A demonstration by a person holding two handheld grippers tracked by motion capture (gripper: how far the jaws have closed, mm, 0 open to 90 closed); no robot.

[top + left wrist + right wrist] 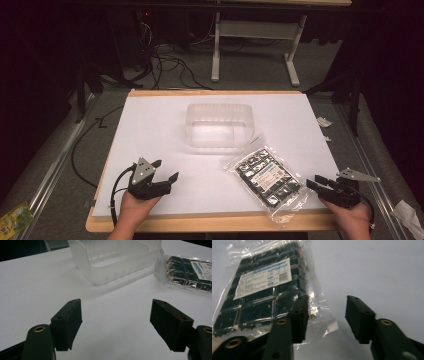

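The room is dim; light falls from above mostly on the white sheet (165, 130) over the counter (200, 221), which reads as the brightest area in the high view, while the floor and background sink into near black. Edges there look soft and slightly grainy. The clear tub (218, 125) casts only a faint shadow. In the left gripper view, the black fingers (67, 323) are fairly sharp and the sheet behind turns bluish grey. In the right gripper view, the plastic bag (264, 287) shows bright specks of glare on its wrinkles, its label too blurred to read, and the near fingers (359, 318) are softly out of focus.
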